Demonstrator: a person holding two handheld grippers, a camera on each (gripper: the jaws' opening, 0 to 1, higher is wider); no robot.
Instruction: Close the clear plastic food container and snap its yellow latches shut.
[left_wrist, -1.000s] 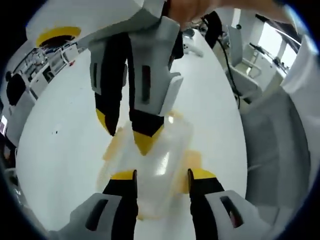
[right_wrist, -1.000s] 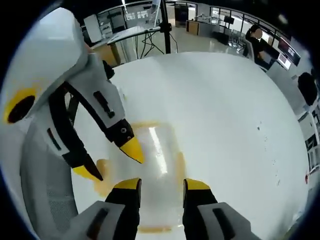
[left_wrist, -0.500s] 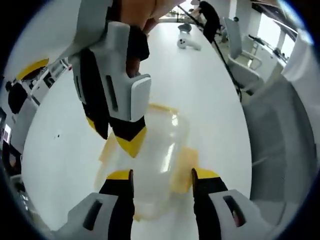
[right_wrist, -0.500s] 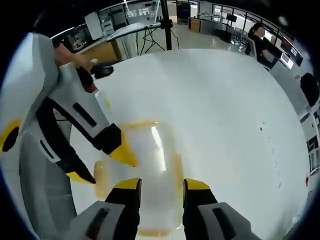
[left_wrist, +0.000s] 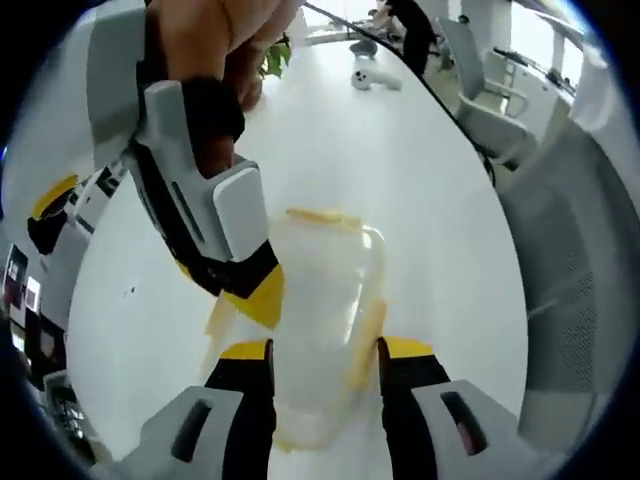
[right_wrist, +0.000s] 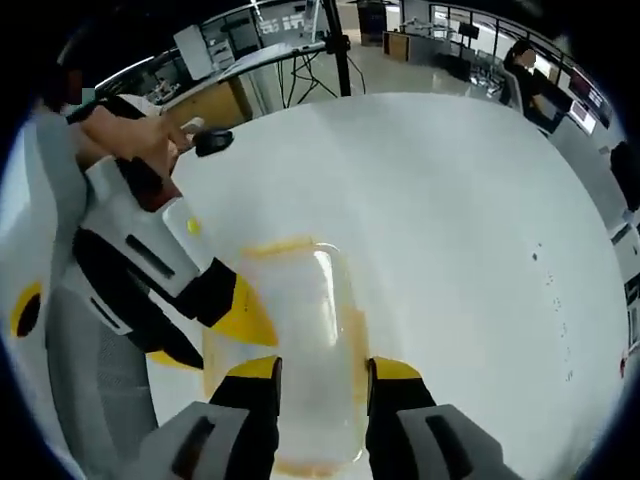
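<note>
The clear plastic container (left_wrist: 325, 290) lies on the white table (left_wrist: 430, 200) with its lid on. Yellow latches (left_wrist: 366, 335) show along its sides and a yellow edge at its far end. My left gripper (left_wrist: 325, 350) is open, and the container's near end shows in the gap between its jaws. The right gripper (left_wrist: 225, 285), held by a hand, comes in from the upper left with a yellow tip at the container's left side. In the right gripper view the container (right_wrist: 305, 320) runs away from my open right gripper (right_wrist: 325, 368). There the left gripper (right_wrist: 205, 335) touches its left edge.
A white controller (left_wrist: 375, 76) lies far across the table, with grey chairs (left_wrist: 570, 260) beside the table's edge. A small black object (right_wrist: 213, 142) sits near the table's far left rim, with a tripod (right_wrist: 335, 45) and desks behind it.
Both views have shifted as the hands moved. The right gripper has slid left and lower along the container's side in the left gripper view. The side latch on the right looks narrower.
</note>
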